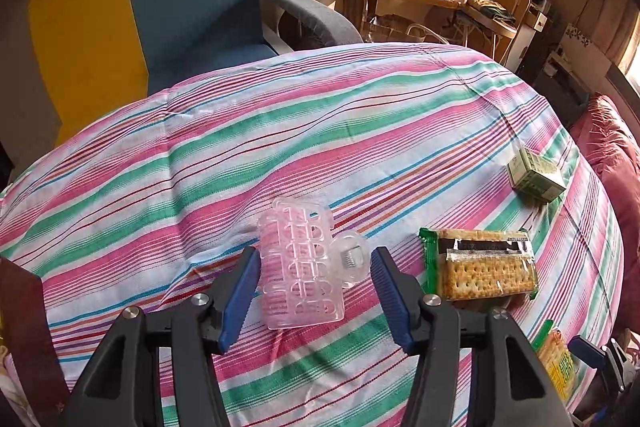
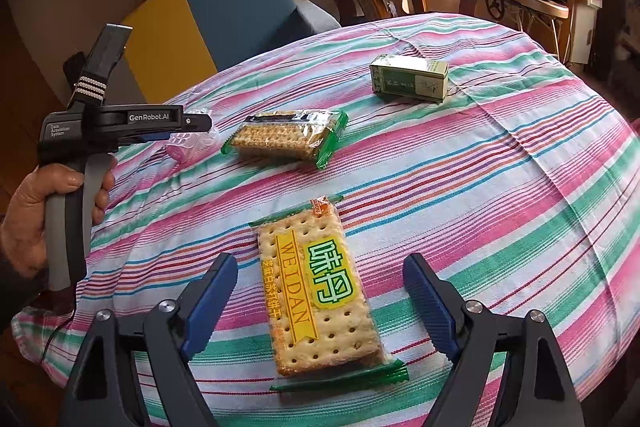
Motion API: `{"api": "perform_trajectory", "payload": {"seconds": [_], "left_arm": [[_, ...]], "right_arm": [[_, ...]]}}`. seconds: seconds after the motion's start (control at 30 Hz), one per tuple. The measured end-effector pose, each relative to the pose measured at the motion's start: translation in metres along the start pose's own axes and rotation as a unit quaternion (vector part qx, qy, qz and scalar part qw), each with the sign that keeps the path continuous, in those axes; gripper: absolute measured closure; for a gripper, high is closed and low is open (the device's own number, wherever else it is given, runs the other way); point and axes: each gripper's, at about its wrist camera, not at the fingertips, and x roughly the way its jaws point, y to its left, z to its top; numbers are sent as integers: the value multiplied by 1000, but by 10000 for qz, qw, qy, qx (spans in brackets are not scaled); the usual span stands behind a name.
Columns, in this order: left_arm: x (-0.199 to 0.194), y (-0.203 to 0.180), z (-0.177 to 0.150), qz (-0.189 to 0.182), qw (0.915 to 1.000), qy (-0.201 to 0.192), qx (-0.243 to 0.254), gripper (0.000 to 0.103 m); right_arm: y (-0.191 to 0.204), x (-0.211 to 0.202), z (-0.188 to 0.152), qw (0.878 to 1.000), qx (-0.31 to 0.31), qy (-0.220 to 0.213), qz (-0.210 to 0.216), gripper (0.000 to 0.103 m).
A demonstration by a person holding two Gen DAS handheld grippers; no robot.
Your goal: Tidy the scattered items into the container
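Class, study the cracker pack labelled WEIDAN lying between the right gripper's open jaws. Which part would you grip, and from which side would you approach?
Grip the WEIDAN cracker pack across its two long edges at mid-length, coming down from above. It lies flat on the striped cloth, long axis running between the right gripper jaws, which already straddle it; the crimped ends are flimsy.

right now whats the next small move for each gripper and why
Probably close both. The left gripper is open with the pink hair clip lying between its blue fingers, and the right gripper is open astride the cracker pack on the striped cloth. Each looks lined up, so squeezing seems the natural step. No container is in view yet.
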Motion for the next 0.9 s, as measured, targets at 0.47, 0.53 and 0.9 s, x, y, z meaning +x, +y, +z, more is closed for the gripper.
{"api": "perform_trajectory", "payload": {"seconds": [0.47,0.53,0.9], "left_arm": [[-43,17,-62,-183,9993,28,-311,45],[-55,20,-79,-203,9991,16,-381,45],[-109,18,-161,-468,9968,-44,-645,47]], "right_arm": [[20,5,-6,9983,-482,94,-304,17],[26,5,-9,9980,-561,115,-282,17],[46,-6,-27,9977,-665,146,-53,17]]}}
